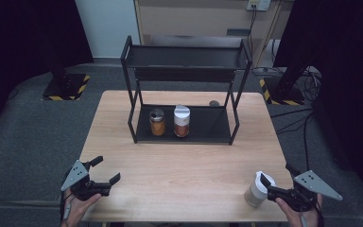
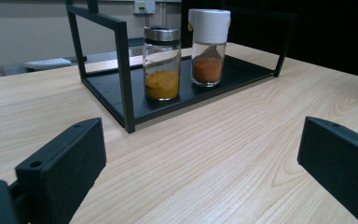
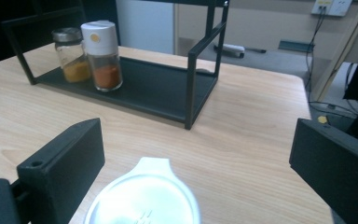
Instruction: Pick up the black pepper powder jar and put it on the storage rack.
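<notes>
Thing in hand: a white-lidded jar (image 1: pixel 257 190) stands upright near the worktop's (image 1: pixel 184 165) front right corner, well apart from the rack.

Nearer hand: the right gripper (image 1: pixel 270 188) is at the jar; the left gripper (image 1: pixel 105 170) is by the front left corner, well apart from it.

Right fingers: spread wide and released, holding nothing. In the right gripper view the jar's lid (image 3: pixel 144 198) sits low between the two fingers (image 3: pixel 60 163), with a gap on either side, so the jar is bracketed but not yet clamped.

Direction from fingers: the jar lies just ahead of and below the right fingers, slightly toward the left one. In the high view one fingertip reaches over the lid's rim.

Long axis: vertical, with the lid's pour tab pointing toward the rack.

Left fingers: also open and released, holding nothing, hovering above bare wood and aimed at the rack.

Rack: the black two-tier rack (image 1: pixel 184 90) stands at the worktop's far edge, centred. On its lower shelf (image 1: pixel 208 125) are a metal-capped jar of yellow powder (image 1: pixel 157 122) and a white-capped jar of orange powder (image 1: pixel 181 121), just beside each other toward the shelf's left end, leaving the right part free.

Judgement: the coming move likely turns on lowering the right fingers to straddle the jar's body before closing; a grip on the lid alone could slip.
</notes>
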